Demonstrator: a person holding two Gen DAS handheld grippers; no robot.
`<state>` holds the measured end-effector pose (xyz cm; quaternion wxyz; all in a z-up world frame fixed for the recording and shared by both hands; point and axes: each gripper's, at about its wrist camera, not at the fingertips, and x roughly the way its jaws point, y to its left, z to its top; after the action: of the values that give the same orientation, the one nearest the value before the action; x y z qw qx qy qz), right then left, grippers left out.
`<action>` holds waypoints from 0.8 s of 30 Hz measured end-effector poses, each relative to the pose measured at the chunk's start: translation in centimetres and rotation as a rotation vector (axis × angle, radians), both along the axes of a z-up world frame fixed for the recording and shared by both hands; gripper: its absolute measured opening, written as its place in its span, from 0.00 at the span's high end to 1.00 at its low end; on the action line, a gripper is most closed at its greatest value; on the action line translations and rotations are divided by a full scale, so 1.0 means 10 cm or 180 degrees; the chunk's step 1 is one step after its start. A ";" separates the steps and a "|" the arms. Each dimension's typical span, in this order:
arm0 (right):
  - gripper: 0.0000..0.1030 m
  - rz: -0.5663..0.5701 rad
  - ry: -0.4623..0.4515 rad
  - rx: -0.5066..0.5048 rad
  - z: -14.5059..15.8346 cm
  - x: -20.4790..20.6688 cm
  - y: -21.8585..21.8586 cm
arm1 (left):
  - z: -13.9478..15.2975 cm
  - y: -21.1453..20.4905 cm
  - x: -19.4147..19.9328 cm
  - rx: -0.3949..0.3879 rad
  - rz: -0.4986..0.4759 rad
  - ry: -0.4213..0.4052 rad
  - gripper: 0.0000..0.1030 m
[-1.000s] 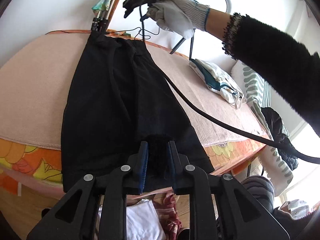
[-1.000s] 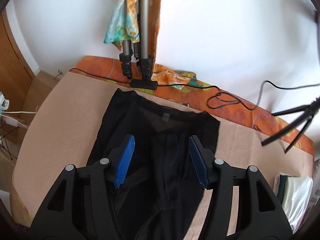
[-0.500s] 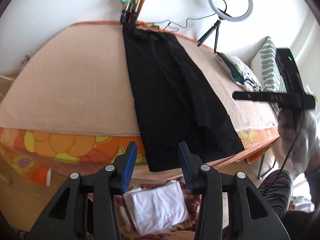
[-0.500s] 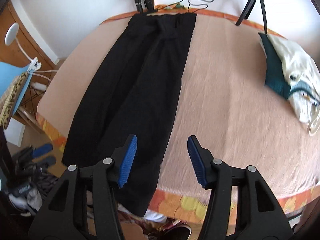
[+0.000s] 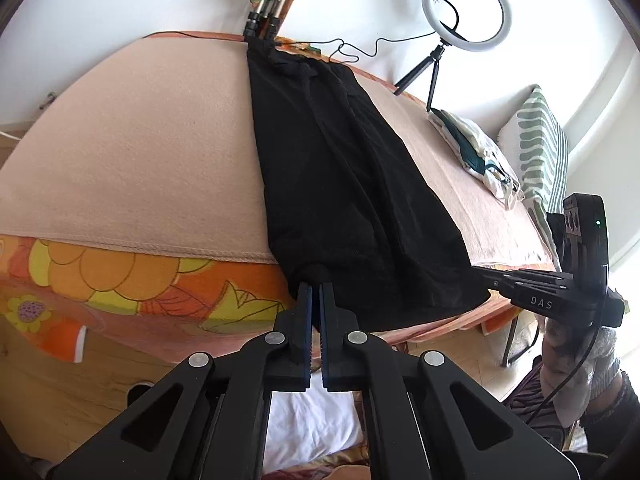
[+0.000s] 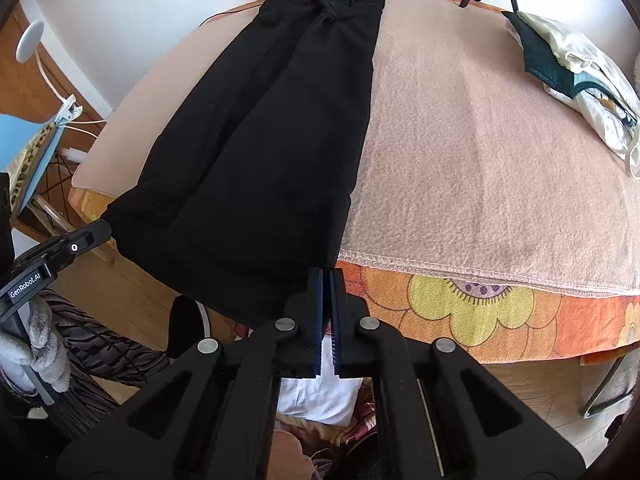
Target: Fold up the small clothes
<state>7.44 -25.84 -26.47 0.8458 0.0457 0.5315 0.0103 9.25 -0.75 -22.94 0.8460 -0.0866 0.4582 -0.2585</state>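
Observation:
A long black garment (image 5: 344, 176) lies stretched across the pink blanket (image 5: 132, 152), its waistband at the far edge and its hem hanging over the near edge; it also shows in the right wrist view (image 6: 276, 140). My left gripper (image 5: 316, 286) is shut on the hem's left corner. My right gripper (image 6: 326, 274) is shut on the hem's right corner. Each gripper shows in the other's view, the right gripper (image 5: 486, 274) at the right and the left gripper (image 6: 106, 230) at the left.
A folded white and teal garment (image 6: 576, 68) lies on the blanket's far right. A ring light on a small tripod (image 5: 466, 8) and larger tripod legs (image 5: 262, 26) stand at the far edge. White cloth (image 5: 312, 428) lies on the floor below. A striped pillow (image 5: 544, 144) is right.
Both grippers were open half a second ago, short of the hem. Now both have closed on the two hem corners at the near table edge.

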 end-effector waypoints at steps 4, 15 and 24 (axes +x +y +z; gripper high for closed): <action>0.96 0.0001 -0.0075 0.0077 0.07 -0.09 0.01 | 0.02 -0.02 -0.06 0.0074 -0.0082 -0.0079 0.98; 0.84 0.0051 -0.0338 0.0116 0.36 -0.04 0.08 | 0.16 0.12 -0.03 0.0114 -0.0235 -0.0121 0.84; 0.84 0.0805 0.0134 0.0644 0.03 0.62 0.96 | -0.02 0.11 -0.03 0.0228 -0.0295 -0.0072 0.84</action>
<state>13.68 -16.21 -26.20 0.8175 0.0636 0.5468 0.1692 9.00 0.32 -23.14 0.8408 -0.0320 0.4610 -0.2819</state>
